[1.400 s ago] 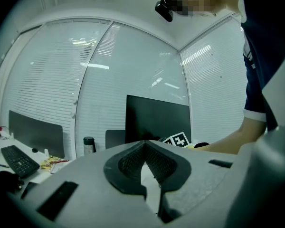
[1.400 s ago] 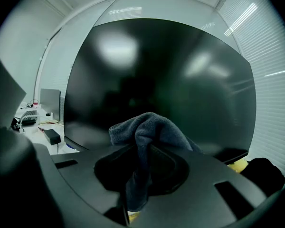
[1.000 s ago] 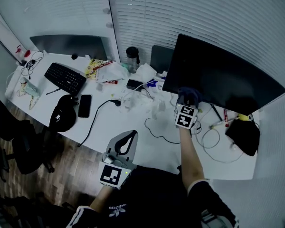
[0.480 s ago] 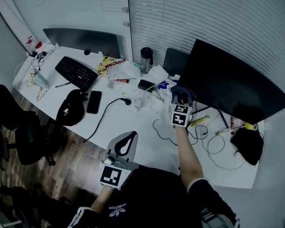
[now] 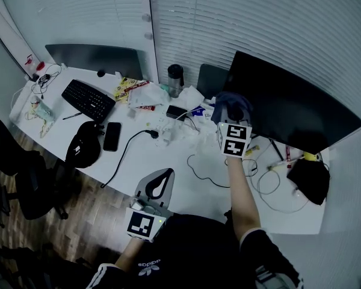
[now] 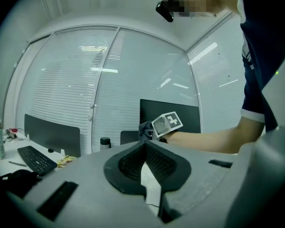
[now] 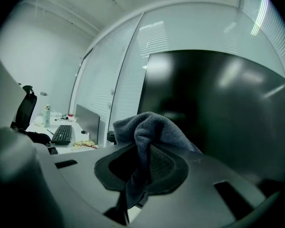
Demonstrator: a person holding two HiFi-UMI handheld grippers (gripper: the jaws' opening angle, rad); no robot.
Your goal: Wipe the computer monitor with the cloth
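Note:
The black computer monitor [image 5: 292, 110] stands at the back right of the white desk and fills the right gripper view [image 7: 218, 113]. My right gripper [image 5: 231, 114] is shut on a dark blue-grey cloth [image 5: 228, 104], which bunches out of its jaws [image 7: 149, 132] right at the monitor's lower left corner. My left gripper [image 5: 159, 182] hangs low over the desk's front edge near my body, its jaws closed together with nothing between them [image 6: 143, 163]. From there the right gripper's marker cube [image 6: 167, 124] and the cloth [image 6: 145, 129] show before the monitor [image 6: 180, 115].
The desk [image 5: 168, 161] carries a keyboard [image 5: 84, 99], a phone [image 5: 109, 136], a black cap [image 5: 83, 143], a dark bottle [image 5: 175, 77], crumpled papers and wrappers [image 5: 145, 93], loose cables [image 5: 204, 167] and a black pouch [image 5: 307, 176]. A second dark screen [image 5: 93, 59] stands back left. Office chairs [image 5: 15, 167] sit left.
My right gripper with the cloth has risen from the desk below the monitor up to the screen's lower left corner. The left gripper has stayed put; the head view has shifted slightly.

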